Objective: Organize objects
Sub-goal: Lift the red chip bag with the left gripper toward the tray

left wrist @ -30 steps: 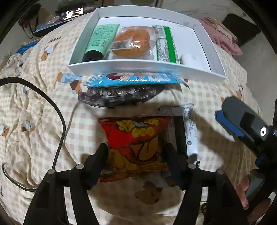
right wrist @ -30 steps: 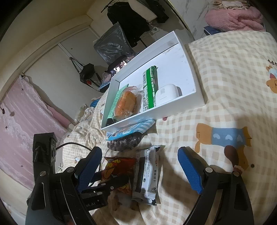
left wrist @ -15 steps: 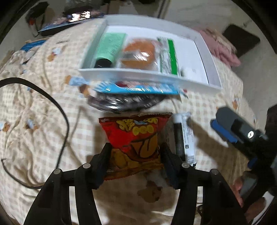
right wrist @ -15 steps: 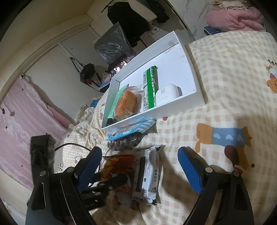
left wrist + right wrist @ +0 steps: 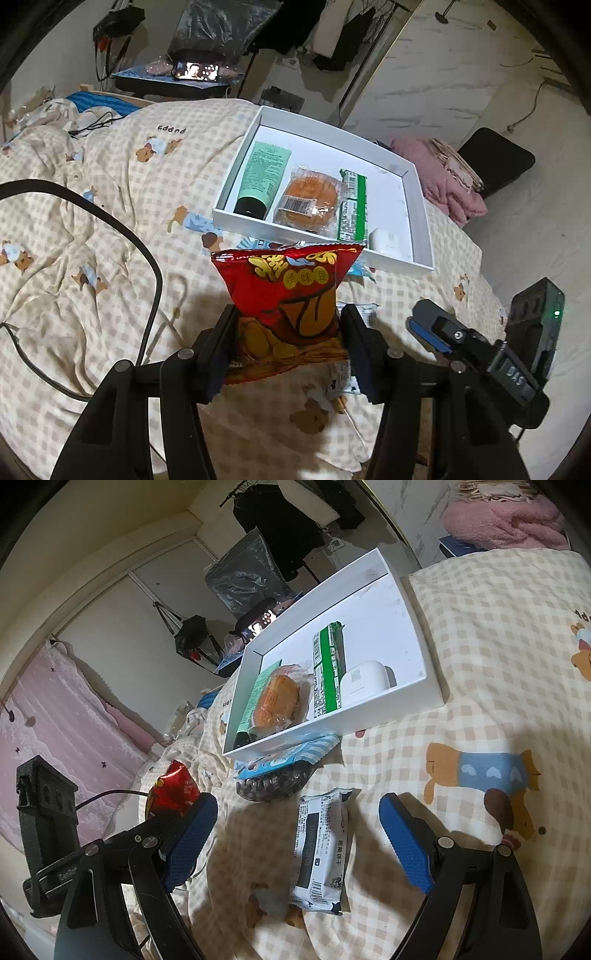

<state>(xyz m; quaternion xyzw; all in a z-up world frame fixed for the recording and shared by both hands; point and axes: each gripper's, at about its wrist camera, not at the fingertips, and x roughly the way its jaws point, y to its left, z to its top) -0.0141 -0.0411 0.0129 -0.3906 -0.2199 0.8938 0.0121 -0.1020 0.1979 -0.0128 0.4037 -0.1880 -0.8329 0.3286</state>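
Over the checked bear-print bedspread (image 5: 110, 206), at my far left, a black cable (image 5: 155, 280) is curving across the fabric. Beside it my left gripper (image 5: 286, 332) is pinching the red snack bag (image 5: 286, 291) by its lower half, both fingers pressing its sides, and the bag is hanging clear of the bedspread with its top edge standing in front of the white box's near wall. In that white box (image 5: 421, 206) a green tube (image 5: 262, 177) is lying along the left wall, then a wrapped orange bun (image 5: 310, 199), then a green-and-white packet (image 5: 352, 208), then a small white case (image 5: 384, 240), all side by side. Just under the near wall a blue wrapper (image 5: 288, 753) is poking out, with a dark plastic tray (image 5: 273, 782) touching it. Further right, my right gripper (image 5: 297, 834) is hovering with its blue-padded fingers spread wide apart and nothing between them; the white biscuit packet (image 5: 321, 849) is lying flat on the bedspread below that gap.
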